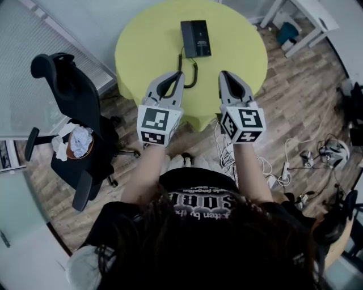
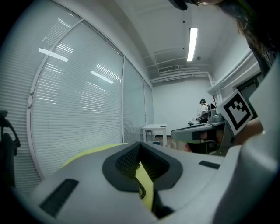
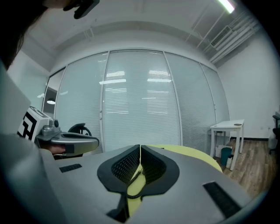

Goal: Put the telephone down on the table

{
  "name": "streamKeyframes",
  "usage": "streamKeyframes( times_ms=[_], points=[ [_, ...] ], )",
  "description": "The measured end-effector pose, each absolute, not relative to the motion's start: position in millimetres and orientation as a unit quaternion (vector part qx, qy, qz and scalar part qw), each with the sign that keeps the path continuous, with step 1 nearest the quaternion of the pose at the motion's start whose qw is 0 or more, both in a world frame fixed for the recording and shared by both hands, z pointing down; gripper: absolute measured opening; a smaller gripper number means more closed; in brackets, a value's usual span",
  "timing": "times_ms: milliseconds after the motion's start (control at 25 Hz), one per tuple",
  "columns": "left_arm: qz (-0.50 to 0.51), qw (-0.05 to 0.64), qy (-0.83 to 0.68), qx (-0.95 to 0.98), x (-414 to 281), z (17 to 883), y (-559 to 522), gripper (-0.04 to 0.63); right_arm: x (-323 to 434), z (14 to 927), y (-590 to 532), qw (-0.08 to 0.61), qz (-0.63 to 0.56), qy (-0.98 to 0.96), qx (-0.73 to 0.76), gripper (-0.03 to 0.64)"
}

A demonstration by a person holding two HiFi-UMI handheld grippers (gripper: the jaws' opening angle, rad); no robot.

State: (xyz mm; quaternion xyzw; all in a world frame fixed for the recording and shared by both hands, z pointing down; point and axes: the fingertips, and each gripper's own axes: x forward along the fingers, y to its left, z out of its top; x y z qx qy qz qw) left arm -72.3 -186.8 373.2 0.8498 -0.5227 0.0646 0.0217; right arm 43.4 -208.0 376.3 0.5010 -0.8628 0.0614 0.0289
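Note:
The black telephone (image 1: 195, 38) lies flat at the far side of the round yellow-green table (image 1: 147, 39). Its coiled cord (image 1: 193, 76) loops toward me over the tabletop. My left gripper (image 1: 180, 75) is held over the near part of the table, shut and empty, its tip just left of the cord loop. To the right of the loop my right gripper (image 1: 222, 73) is level with it, also shut with nothing in it. In the left gripper view the closed left gripper (image 2: 140, 147) shows yellow table and a bit of cord (image 2: 141, 190) below. The right gripper (image 3: 140, 150) looks the same.
A black office chair (image 1: 74, 130) with a crumpled cloth (image 1: 79, 141) on its seat stands left of the table. Cables and a power strip (image 1: 285, 170) litter the wooden floor at right. A white desk (image 1: 309, 17) stands at the far right. Glass walls with blinds (image 3: 140, 100) surround the room.

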Motion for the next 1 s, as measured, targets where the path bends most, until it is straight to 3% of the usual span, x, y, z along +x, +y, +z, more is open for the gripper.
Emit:
streamKeyframes(
  times_ms=[1000],
  points=[
    [0.056, -0.013, -0.565, 0.823, -27, 347, -104, 0.003, 88, 358, -124, 0.034, 0.024, -0.877, 0.479, 0.032]
  ],
)
